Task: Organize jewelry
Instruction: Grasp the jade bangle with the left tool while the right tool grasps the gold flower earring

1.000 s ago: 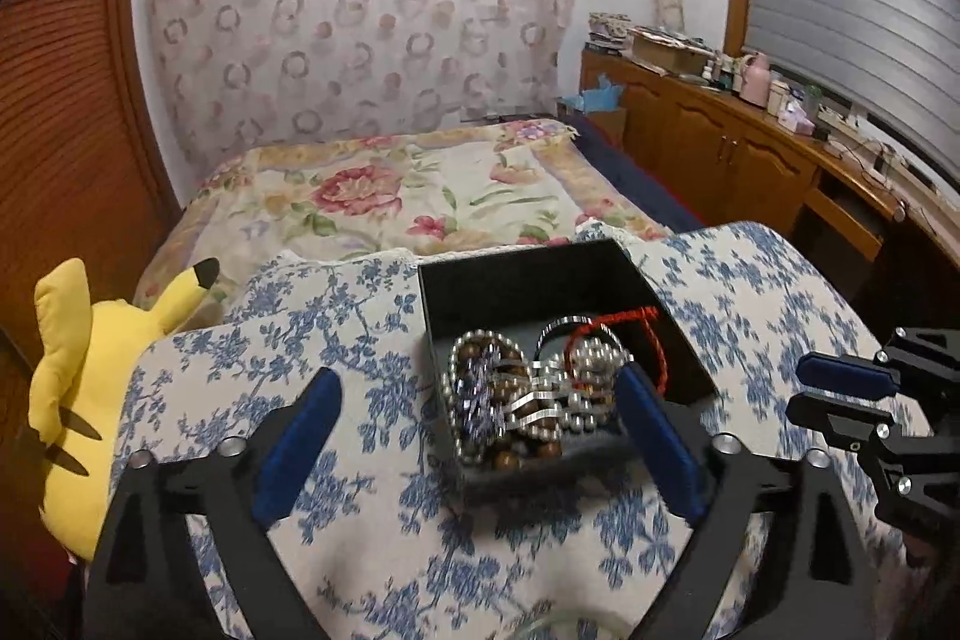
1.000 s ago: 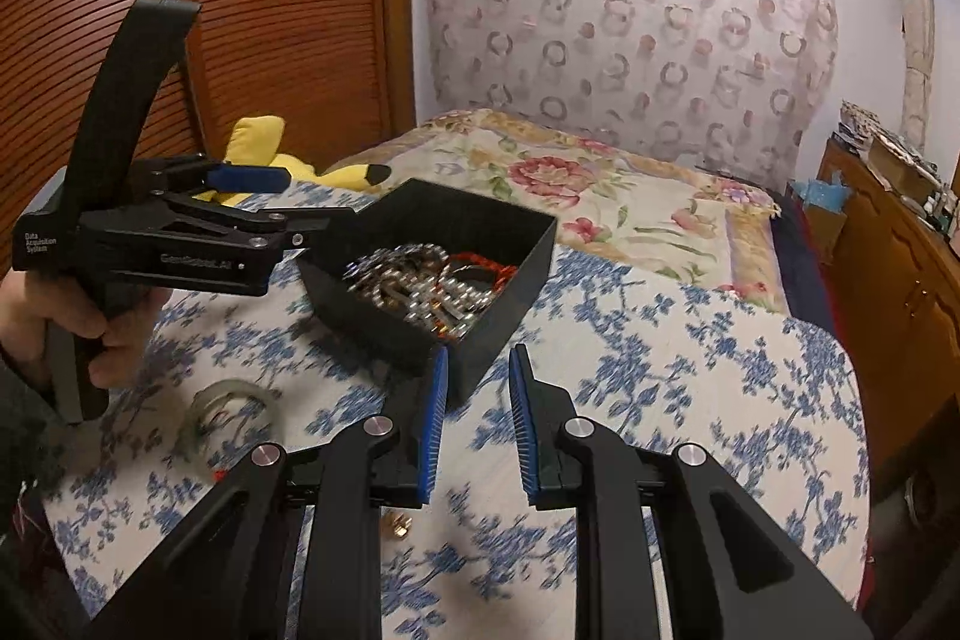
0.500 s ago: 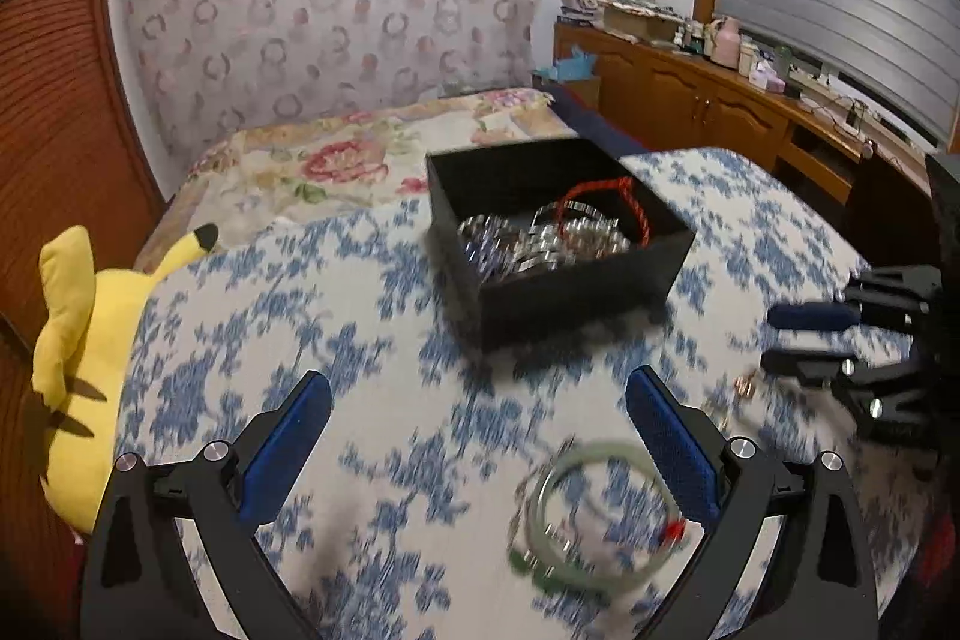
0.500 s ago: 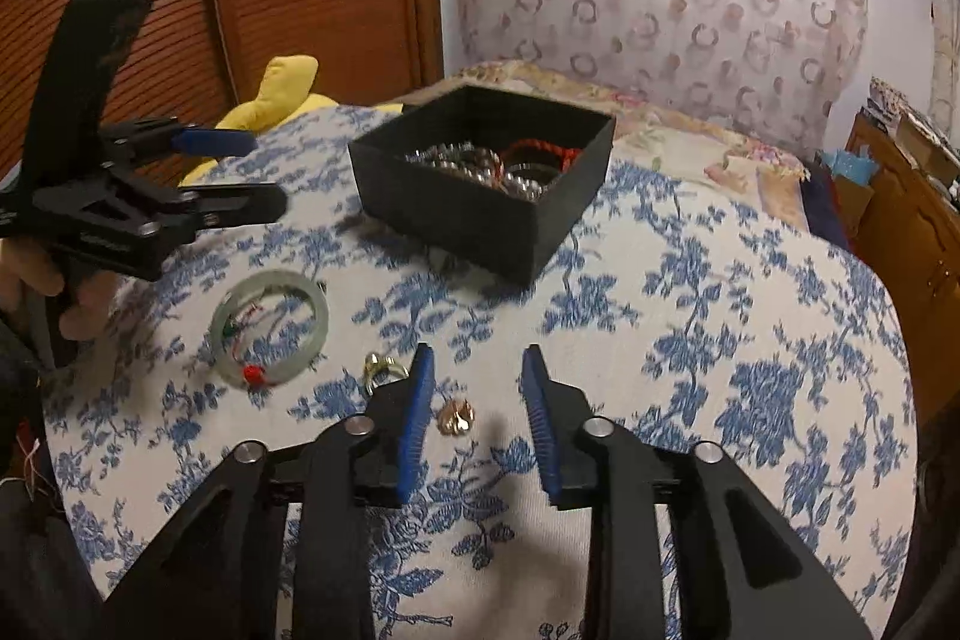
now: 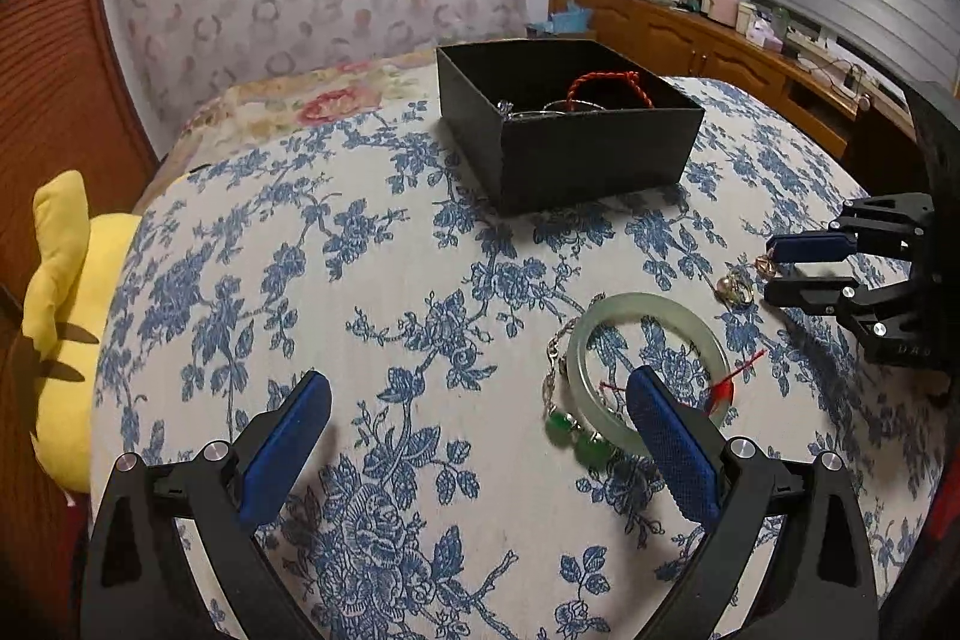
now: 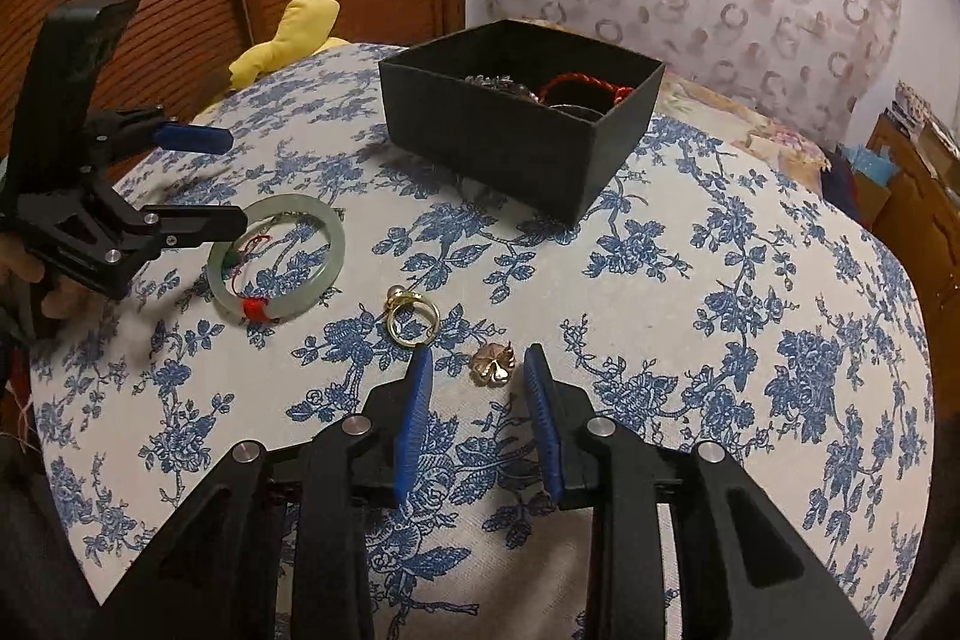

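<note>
Over the near wall of the black box [image 6: 519, 142] only part of the contents showed: a red braided cord [image 5: 606, 85] and a few silvery pieces, the rest hidden below the rim. The left gripper's [image 5: 477, 439] right-hand finger covered part of the pale green bangle [image 5: 651, 361], and the bead bracelet [image 5: 564, 415] lying against it could be made out only as a thin chain with two green beads. In the left wrist view the gold ring [image 5: 737, 285] and the gold flower charm [image 5: 765, 265] were small and half masked by the right gripper [image 5: 804, 268].

The box sat on the blue-flowered cloth of the surface [image 6: 720, 310], toward its far side. Nearer lay the bangle, the ring just to its right, then the charm.

The left gripper's jaws stood wide apart, empty, one finger above the bangle. The right gripper's jaws had just been opening and stood apart, with the charm lying on the cloth between their tips, untouched.

A yellow plush toy [image 5: 66, 304] lay off the surface's left edge, with a flowered bed [image 5: 312, 100] behind the box.
</note>
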